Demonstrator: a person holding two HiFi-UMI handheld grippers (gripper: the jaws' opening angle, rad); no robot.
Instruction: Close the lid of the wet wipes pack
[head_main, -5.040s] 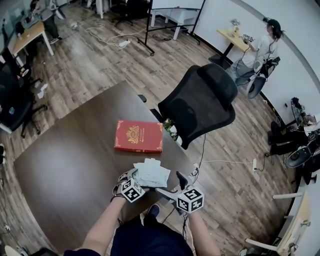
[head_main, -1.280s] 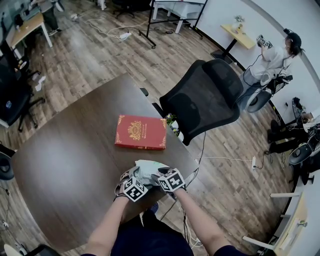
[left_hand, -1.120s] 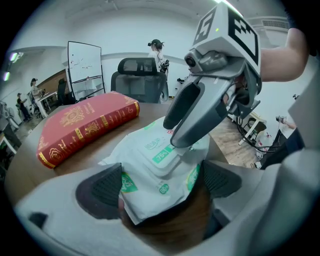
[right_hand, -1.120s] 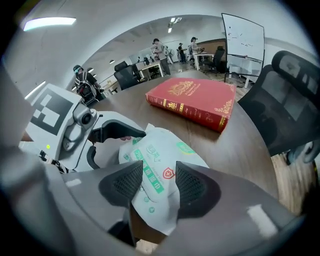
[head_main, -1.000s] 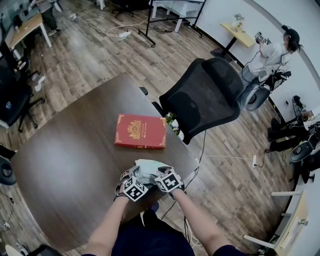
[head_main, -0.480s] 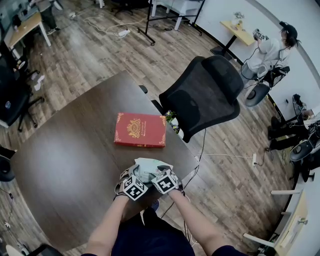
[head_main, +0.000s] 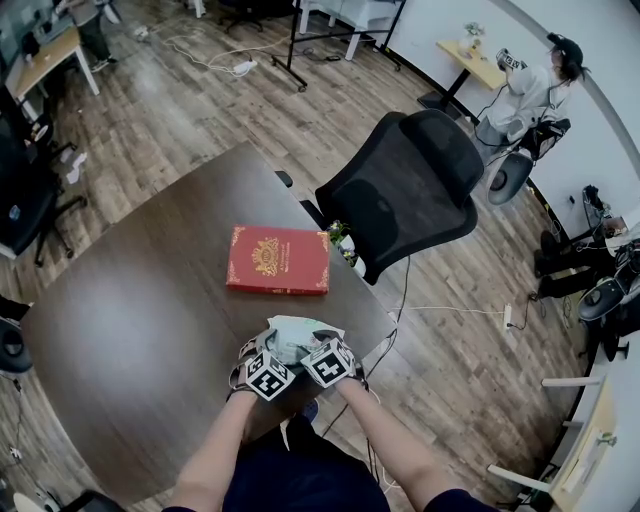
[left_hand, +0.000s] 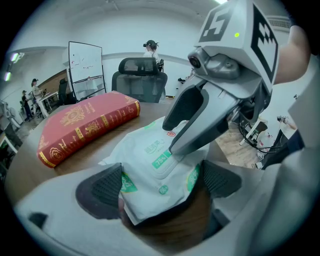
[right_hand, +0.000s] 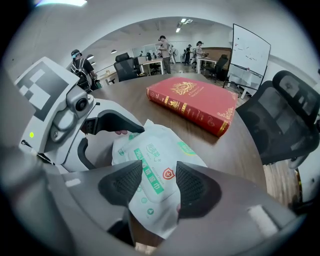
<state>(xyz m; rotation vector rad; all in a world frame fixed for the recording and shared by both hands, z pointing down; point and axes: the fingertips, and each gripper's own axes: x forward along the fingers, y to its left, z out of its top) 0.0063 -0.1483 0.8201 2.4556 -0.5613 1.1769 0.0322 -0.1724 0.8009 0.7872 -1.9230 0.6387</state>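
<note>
A white wet wipes pack (head_main: 298, 338) with green print lies near the front edge of the dark table (head_main: 130, 330). My left gripper (left_hand: 161, 182) is shut on the pack (left_hand: 150, 150), one pad at each side edge. The flap lid (left_hand: 159, 161) lies flat on the pack's top. My right gripper (left_hand: 175, 149) is shut and points steeply down, its tips resting on that lid. In the right gripper view the pack (right_hand: 155, 155) shows through the narrow gap of the right gripper (right_hand: 157, 187). In the head view the left gripper (head_main: 272, 350) and the right gripper (head_main: 312, 346) meet over the pack.
A red hardback book (head_main: 278, 260) lies on the table beyond the pack. A black office chair (head_main: 405, 195) stands at the table's far right side. A person (head_main: 530, 85) stands by a small desk far off. The table's edge runs just right of my hands.
Five seconds ago the right gripper hung to the right of the pack, off it; now its tips sit on the pack's top. Over the last second both hands kept their places.
</note>
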